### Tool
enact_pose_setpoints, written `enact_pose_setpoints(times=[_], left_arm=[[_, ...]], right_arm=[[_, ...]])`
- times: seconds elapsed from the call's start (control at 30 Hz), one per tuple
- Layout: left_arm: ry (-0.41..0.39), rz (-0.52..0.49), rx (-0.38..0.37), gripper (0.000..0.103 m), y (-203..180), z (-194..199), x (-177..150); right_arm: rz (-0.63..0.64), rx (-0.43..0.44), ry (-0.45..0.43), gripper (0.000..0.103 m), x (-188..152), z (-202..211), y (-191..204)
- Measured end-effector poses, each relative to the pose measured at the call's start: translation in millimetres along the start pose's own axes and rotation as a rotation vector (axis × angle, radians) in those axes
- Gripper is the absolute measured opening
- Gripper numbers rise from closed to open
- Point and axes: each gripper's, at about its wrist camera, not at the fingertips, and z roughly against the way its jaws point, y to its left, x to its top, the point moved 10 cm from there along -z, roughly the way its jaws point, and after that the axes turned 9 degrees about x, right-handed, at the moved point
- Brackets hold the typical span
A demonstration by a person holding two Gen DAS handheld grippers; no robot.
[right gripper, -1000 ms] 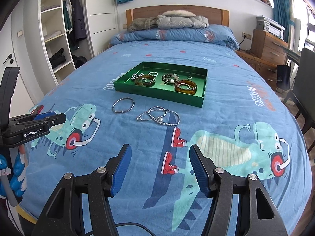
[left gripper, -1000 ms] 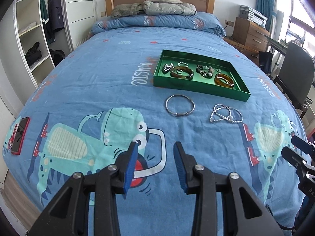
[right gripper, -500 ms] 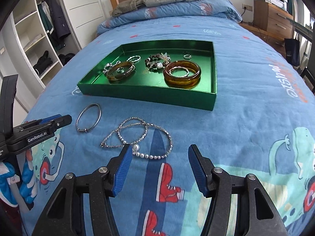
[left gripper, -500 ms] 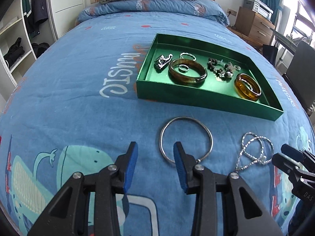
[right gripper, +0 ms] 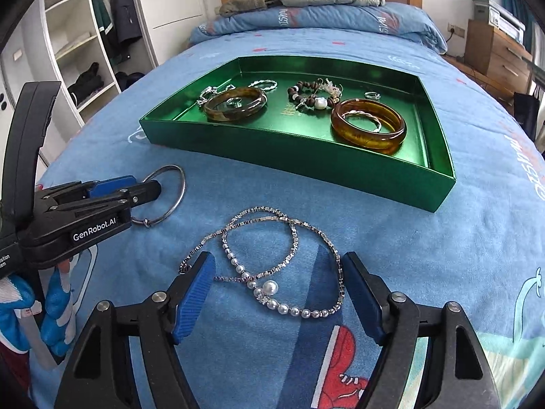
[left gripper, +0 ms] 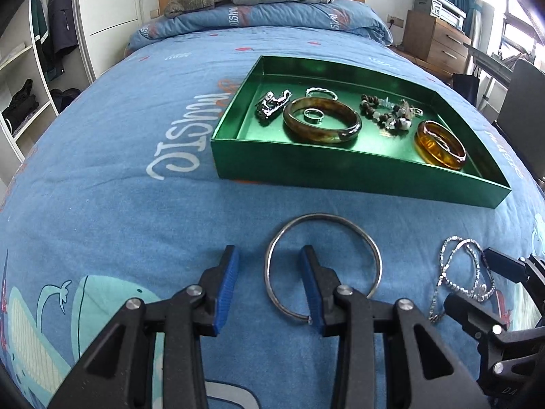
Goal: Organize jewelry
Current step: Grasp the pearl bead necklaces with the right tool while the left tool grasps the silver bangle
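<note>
A home bedroom: made bed (left gripper: 136, 156), open wardrobe (right gripper: 85, 44), wooden nightstand (left gripper: 432, 39).

Green tray (left gripper: 357, 177), cartoon-print blue bedspread (left gripper: 136, 170)

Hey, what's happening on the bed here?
A person is sorting jewelry with two handheld grippers. The open left gripper straddles the rim of a silver bangle on the bedspread; the open right gripper brackets a pearl-and-chain necklace. Neither is lifted. The green tray already holds bangles, beads and rings.

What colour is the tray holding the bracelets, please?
Shiny green tray, clearest in the right wrist view.
</note>
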Motion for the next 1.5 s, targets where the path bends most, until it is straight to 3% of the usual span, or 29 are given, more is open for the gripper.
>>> enact_pose_setpoints(times=[0.1,0.33,0.5,0.73,1.5], left_arm=[[-0.007,-0.001,0.007,0.036,-1,0,1],[-0.013,-0.005,0.026,0.035,-2,0,1],[-0.015,-0.007,0.024,0.034,-4,1,1],[-0.023,-0.021,0.016,0.025,-9,3,1],[-0.039,-0.040,0.014,0.013,-16,4,2]], right_arm=[[0.009,-0.011,-0.014,0.074,1,-1,-1],[0.005,-0.050,-0.047,0.049,6,3,-12],[0.033,-0.069,-0.054,0.038,11,1,-12],[0.069,-0.068,-0.057,0.021,13,0,-7],[0.075,-0.036,-0.055,0.011,9,4,-4]])
